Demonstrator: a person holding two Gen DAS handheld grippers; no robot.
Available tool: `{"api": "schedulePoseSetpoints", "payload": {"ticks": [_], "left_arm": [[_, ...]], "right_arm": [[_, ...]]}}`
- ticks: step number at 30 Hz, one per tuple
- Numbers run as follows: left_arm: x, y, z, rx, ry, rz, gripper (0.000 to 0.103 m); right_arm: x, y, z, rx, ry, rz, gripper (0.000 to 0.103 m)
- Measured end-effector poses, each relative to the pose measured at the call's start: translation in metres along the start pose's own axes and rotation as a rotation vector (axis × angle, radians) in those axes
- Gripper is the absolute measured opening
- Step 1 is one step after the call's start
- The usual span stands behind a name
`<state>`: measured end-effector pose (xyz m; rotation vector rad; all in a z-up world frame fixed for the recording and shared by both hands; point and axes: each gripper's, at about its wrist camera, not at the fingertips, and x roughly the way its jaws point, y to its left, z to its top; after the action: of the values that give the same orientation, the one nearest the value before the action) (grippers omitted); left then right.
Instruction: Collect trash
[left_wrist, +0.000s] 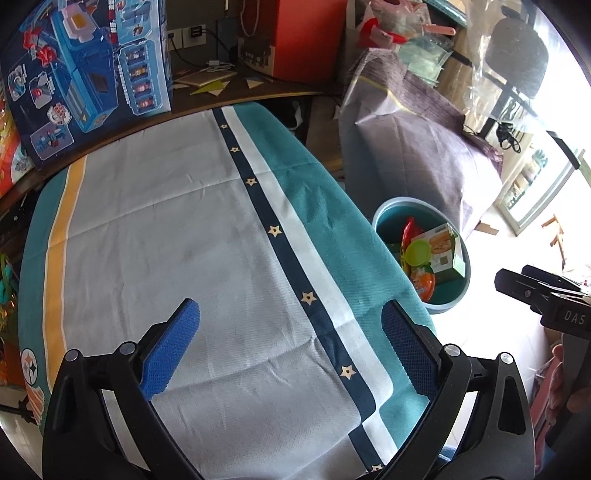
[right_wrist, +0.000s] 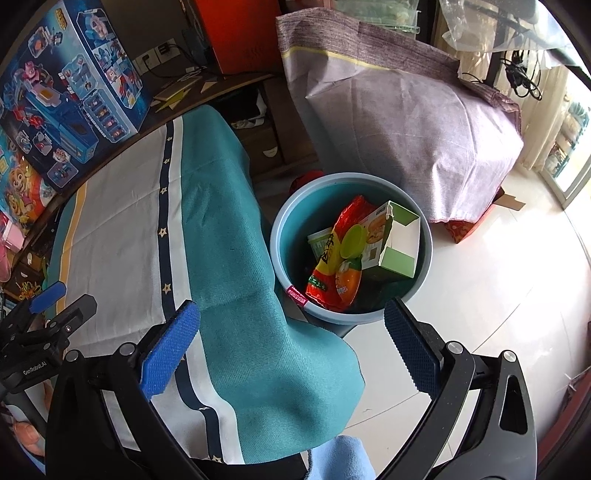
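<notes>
Both grippers are spread wide and empty: the left gripper (left_wrist: 290, 354) over the bare cloth (left_wrist: 166, 240), the right gripper (right_wrist: 291, 350) above the bin (right_wrist: 291, 218). Trash (right_wrist: 334, 266) lies inside the bin. Collection looks finished; next calls only for checking for leftovers.

Bin (right_wrist: 351, 206) floor buried under wrappers ahead of the right fingers (right_wrist: 173, 347), green box (right_wrist: 399, 243) print too small to read, other gripper (left_wrist: 546, 295) cut off at the right edge beyond the left fingers (left_wrist: 406, 350)
</notes>
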<state>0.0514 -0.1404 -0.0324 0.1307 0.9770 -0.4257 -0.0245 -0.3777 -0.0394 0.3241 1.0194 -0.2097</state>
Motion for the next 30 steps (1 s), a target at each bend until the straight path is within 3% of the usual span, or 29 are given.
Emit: {"api": "schedulePoseSetpoints", "payload": {"ticks": [5,11,30], "left_arm": [[0.001,0.001,-0.002,-0.002,-0.010,-0.026,0.099],[0.003,-0.003,-0.003,0.023,-0.022,0.020,0.099],[0.005,-0.005,-0.004,0.037,-0.015,0.036,0.099]], "right_arm": [[0.005,-0.003,0.000,0.010,0.012,-0.005,0.096],[0.007,-0.006,0.003,0.017,0.013,-0.017,0.096],[0.013,-0.006,0.002,0.015,0.025,-0.031,0.096]]}}
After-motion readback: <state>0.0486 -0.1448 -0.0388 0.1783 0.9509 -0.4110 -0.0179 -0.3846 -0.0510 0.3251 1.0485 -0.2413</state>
